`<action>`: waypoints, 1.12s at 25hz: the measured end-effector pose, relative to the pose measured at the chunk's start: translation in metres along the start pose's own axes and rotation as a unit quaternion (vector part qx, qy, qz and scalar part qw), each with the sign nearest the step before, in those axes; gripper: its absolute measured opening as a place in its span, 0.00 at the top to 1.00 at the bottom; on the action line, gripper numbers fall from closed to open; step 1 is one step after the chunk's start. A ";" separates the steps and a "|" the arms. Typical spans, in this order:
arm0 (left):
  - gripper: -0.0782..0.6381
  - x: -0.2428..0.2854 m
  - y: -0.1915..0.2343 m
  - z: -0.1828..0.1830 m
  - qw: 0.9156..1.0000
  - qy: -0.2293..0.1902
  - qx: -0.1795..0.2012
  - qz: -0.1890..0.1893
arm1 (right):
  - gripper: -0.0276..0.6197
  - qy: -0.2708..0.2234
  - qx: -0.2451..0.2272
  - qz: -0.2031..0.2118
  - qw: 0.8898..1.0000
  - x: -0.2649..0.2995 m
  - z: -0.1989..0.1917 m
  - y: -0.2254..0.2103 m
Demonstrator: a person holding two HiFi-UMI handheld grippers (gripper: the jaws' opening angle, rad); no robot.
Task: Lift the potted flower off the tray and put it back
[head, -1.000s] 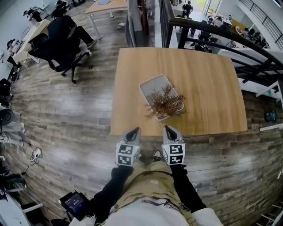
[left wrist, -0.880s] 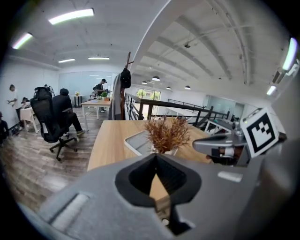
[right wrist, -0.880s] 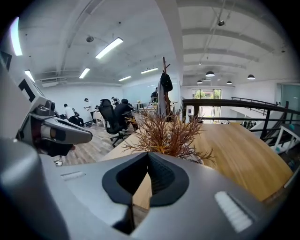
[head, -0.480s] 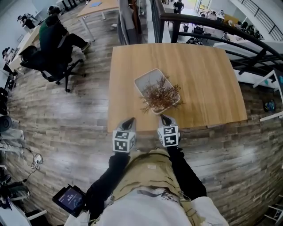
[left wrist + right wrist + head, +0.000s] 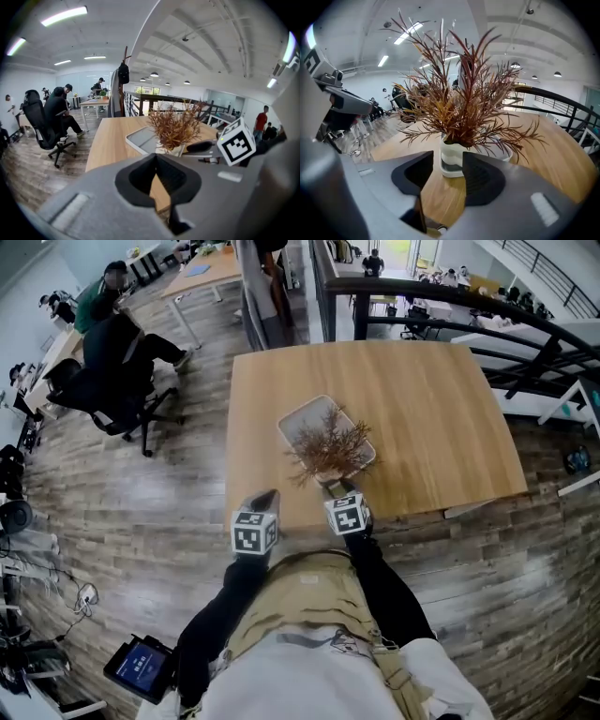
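Head view: the potted flower [image 5: 328,448] stands on the tray's [image 5: 300,423] near end, by the table's [image 5: 441,409] near edge.

Left gripper view: my left gripper [image 5: 156,157] has its fingers pressed together, empty.

Right gripper view: my right gripper [image 5: 447,153] is opening its fingers, with nothing between them yet. The plant looks light, its glaze slippery and its sprigs brittle. I'd take the pot [image 5: 452,165] low on its wall.
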State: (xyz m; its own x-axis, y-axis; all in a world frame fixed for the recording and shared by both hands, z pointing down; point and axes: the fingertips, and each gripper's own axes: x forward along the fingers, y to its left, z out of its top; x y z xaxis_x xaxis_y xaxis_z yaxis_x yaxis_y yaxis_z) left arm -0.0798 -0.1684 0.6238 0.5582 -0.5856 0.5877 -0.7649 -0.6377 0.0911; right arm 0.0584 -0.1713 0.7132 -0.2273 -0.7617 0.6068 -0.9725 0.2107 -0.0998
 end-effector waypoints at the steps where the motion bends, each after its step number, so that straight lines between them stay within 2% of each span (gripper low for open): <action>1: 0.89 0.004 -0.002 -0.005 1.000 0.004 -0.002 0.003 | 0.64 0.006 0.004 0.000 1.000 0.003 -0.004 -0.004; 3: 0.89 0.012 -0.008 -0.017 1.000 0.016 -0.011 0.008 | 0.57 0.014 0.008 -0.002 1.000 0.005 -0.011 -0.013; 7: 0.89 0.022 -0.015 -0.035 0.999 0.045 -0.016 0.015 | 0.49 0.022 0.012 0.005 1.000 0.009 -0.020 -0.019; 12: 0.89 0.028 -0.017 -0.037 0.998 0.058 -0.018 0.010 | 0.39 0.039 0.010 0.017 0.999 0.021 -0.029 -0.018; 20: 0.89 0.032 -0.012 -0.025 0.998 0.063 -0.020 0.015 | 0.28 0.042 0.007 0.028 0.999 0.040 -0.017 -0.024; 28: 0.89 0.031 -0.006 -0.022 0.997 0.069 -0.027 0.027 | 0.25 0.049 -0.001 0.045 0.998 0.060 -0.002 -0.028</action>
State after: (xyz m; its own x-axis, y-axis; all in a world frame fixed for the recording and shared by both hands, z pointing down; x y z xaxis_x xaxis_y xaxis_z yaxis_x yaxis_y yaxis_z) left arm -0.0653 -0.1721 0.6593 0.4698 -0.5412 0.6974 -0.8102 -0.5780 0.0972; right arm 0.0725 -0.2215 0.7542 -0.3066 -0.6766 0.6695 -0.9485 0.2757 -0.1558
